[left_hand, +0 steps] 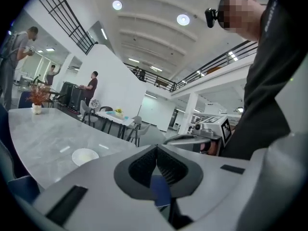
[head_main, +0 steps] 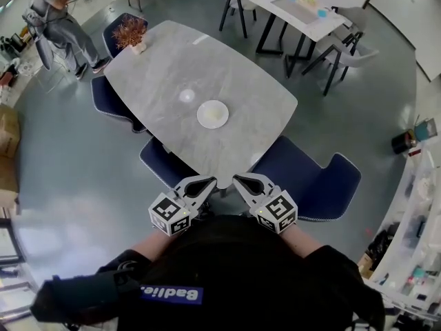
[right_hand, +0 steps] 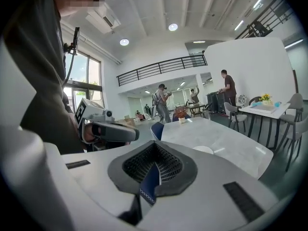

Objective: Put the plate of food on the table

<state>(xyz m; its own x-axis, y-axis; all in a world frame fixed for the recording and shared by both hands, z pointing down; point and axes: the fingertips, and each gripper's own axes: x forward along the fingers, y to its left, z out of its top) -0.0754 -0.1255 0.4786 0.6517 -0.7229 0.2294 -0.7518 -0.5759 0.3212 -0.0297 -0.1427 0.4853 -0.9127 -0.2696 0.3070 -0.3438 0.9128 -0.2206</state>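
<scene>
A white plate (head_main: 212, 114) with pale food on it lies on the grey marble table (head_main: 172, 61), toward its near end. Both grippers are held close to my body, short of the table's near corner, tips pointing at each other. The left gripper (head_main: 207, 183) is shut with nothing between its pads. The right gripper (head_main: 241, 181) is shut and empty too. The left gripper view has the plate (left_hand: 84, 156) low on the left, past its closed jaws, and the right gripper (left_hand: 192, 138) across from it. In the right gripper view the plate (right_hand: 204, 149) shows just beyond the jaws.
Blue chairs (head_main: 306, 174) stand around the table, one right below the grippers. A potted dried plant (head_main: 131, 32) sits at the table's far end. A white table (head_main: 303, 9) with grey chairs is behind. A person (head_main: 58, 23) stands far left. Shelving (head_main: 413, 233) lines the right.
</scene>
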